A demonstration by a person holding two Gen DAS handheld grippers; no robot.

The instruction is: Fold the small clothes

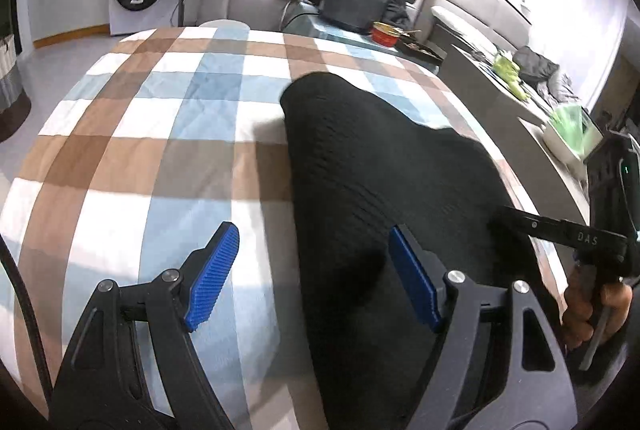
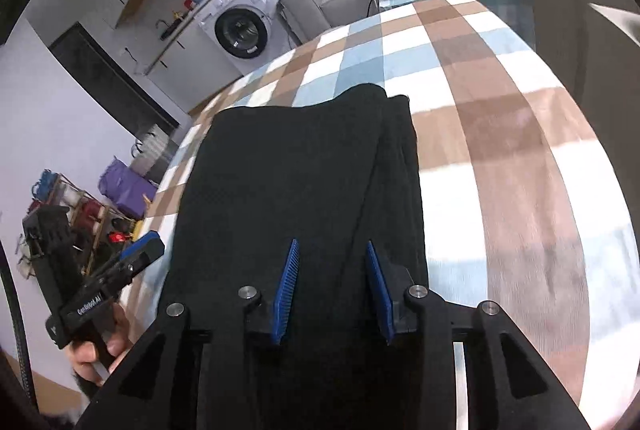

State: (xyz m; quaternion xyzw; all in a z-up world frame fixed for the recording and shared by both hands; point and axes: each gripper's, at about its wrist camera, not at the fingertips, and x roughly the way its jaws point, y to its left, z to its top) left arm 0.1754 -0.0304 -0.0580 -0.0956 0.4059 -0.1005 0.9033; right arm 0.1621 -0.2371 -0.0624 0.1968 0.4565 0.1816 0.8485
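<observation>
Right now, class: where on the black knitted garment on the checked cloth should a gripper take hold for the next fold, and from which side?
Grip the black knitted garment at a far corner, probably coming from its right side, where the layered edge lies flat beside the bare checked cloth.
</observation>
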